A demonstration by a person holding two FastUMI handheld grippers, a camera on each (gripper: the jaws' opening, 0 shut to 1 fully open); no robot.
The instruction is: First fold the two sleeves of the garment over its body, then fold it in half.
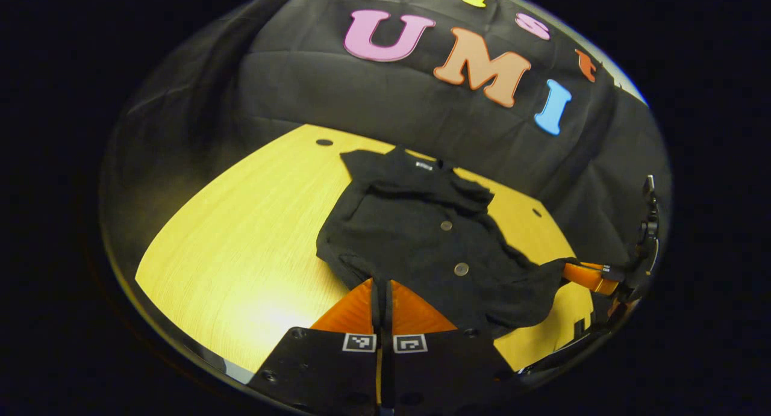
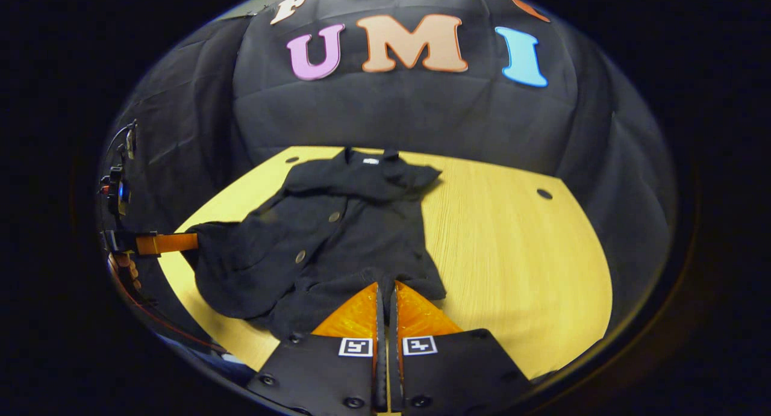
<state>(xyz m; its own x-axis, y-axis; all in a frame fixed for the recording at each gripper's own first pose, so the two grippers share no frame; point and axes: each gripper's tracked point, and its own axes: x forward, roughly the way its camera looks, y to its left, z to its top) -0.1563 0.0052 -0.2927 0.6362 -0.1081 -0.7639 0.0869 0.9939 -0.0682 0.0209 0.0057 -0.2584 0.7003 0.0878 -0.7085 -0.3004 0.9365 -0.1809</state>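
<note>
A black buttoned garment (image 1: 421, 235) (image 2: 337, 223) lies on the yellow wooden table (image 1: 241, 235) (image 2: 512, 253), collar at the far end and both sleeves folded over the body near the collar. In the left gripper view my left gripper (image 1: 380, 283) is shut on the near hem at one corner. The right gripper (image 1: 587, 276) shows at the far right, its orange fingers pinching the hem's other corner. In the right gripper view my right gripper (image 2: 386, 286) is shut on the hem. There the left gripper (image 2: 171, 242) holds the opposite corner at the far left, and the cloth sags between them.
Black cloth walls close in the table's far side and flanks. Small round holes mark the tabletop near its far corners (image 1: 324, 142) (image 2: 544, 194). Bare wood stretches beside the garment (image 1: 199, 265) (image 2: 542, 283). The table's near edge runs just under both grippers.
</note>
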